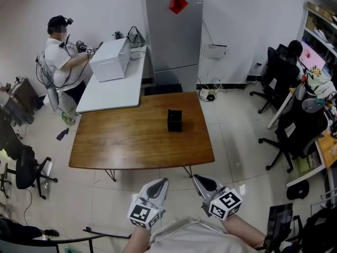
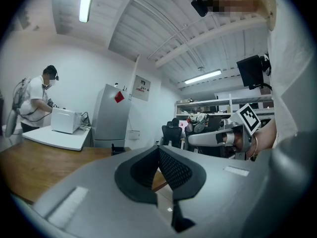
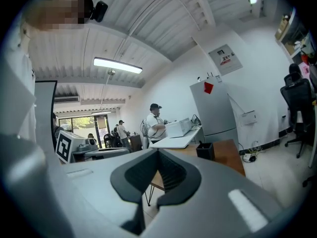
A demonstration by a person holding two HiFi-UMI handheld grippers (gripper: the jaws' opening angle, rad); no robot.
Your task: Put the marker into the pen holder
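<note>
A black square pen holder (image 1: 175, 120) stands on the brown wooden table (image 1: 121, 141), right of its middle; it also shows as a small dark box (image 2: 118, 149) in the left gripper view and as one (image 3: 205, 150) in the right gripper view. No marker is visible in any view. My left gripper (image 1: 161, 184) and right gripper (image 1: 198, 180) are held side by side close to my body, short of the table's near edge, pointing toward it. Both are shut with nothing between the jaws, as seen at the left gripper (image 2: 158, 150) and the right gripper (image 3: 158, 153).
Behind the wooden table stands a white table (image 1: 113, 86) with a white box (image 1: 110, 59), and a person (image 1: 60, 57) works at it. A grey cabinet (image 1: 174, 36) stands at the back. Black office chairs (image 1: 287, 120) sit at the right, another chair (image 1: 26, 170) at the left.
</note>
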